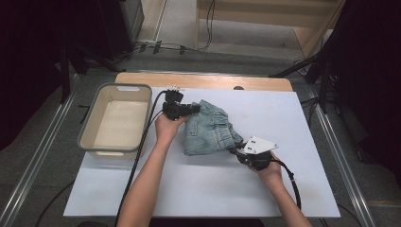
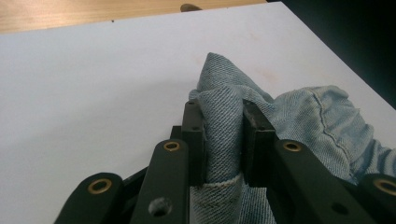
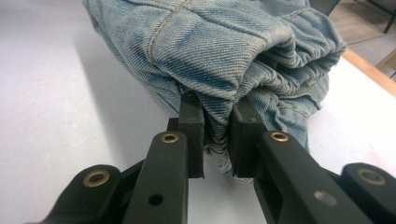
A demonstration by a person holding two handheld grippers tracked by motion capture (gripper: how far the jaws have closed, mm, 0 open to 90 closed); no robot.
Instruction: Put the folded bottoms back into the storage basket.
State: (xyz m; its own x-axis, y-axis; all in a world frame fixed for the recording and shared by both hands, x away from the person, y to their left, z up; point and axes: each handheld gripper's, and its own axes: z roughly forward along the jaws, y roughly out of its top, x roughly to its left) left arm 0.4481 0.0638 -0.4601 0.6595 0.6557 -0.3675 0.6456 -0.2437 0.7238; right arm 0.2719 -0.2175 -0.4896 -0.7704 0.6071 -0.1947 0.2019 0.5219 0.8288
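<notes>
On the table, both tongs (image 2: 223,140) (image 3: 217,140) pinch the denim garment (image 1: 210,127).

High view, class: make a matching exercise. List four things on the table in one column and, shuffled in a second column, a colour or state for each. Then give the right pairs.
Things:
1. bin
2. jeans
3. left tongs
4. mat

States:
A. shut on a fold of denim
B. pale blue-white, covers the table
C. grey rim, nothing inside
D. bunched, faded blue

Pairs: 1-C, 2-D, 3-A, 4-B
</notes>
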